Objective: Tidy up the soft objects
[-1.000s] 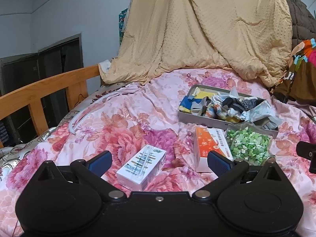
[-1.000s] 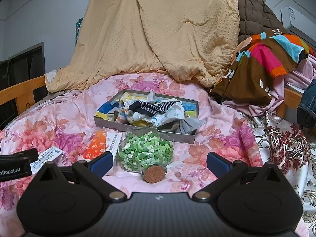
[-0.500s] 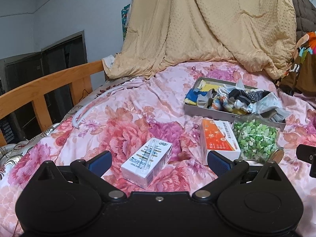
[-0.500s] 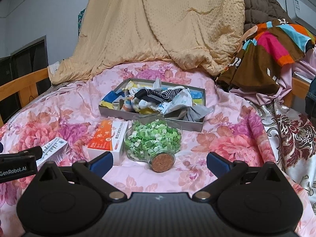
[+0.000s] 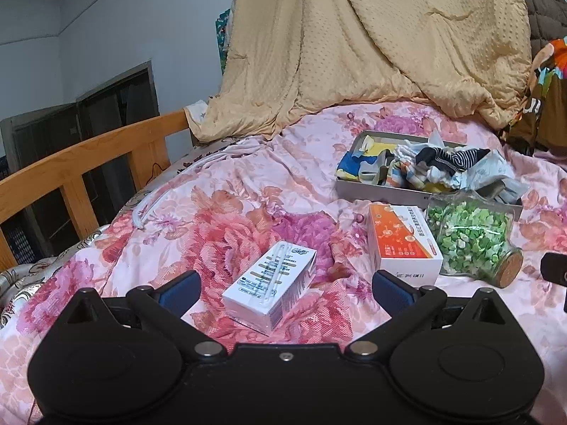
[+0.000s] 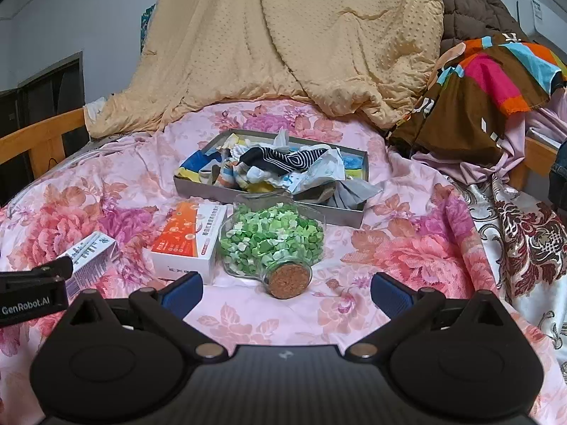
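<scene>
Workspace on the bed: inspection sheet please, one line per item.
Surface: floral bedspread, rumpled.
Job's things: grey tray heaped with socks; grey cloth spills over its near wall.
Clutter: corked jar of green bits on its side; orange box beside it; white box between the left tool's fingers, untouched.
Grippers: left tool open; right tool open, empty.
Cables: white cord near the wooden rail.
Surroundings: tan quilt, clothes pile.

Pink floral bedspread (image 6: 407, 248); tan blanket (image 6: 301, 35); green bits in jar (image 6: 273, 237); orange/white box (image 6: 187, 241).
</scene>
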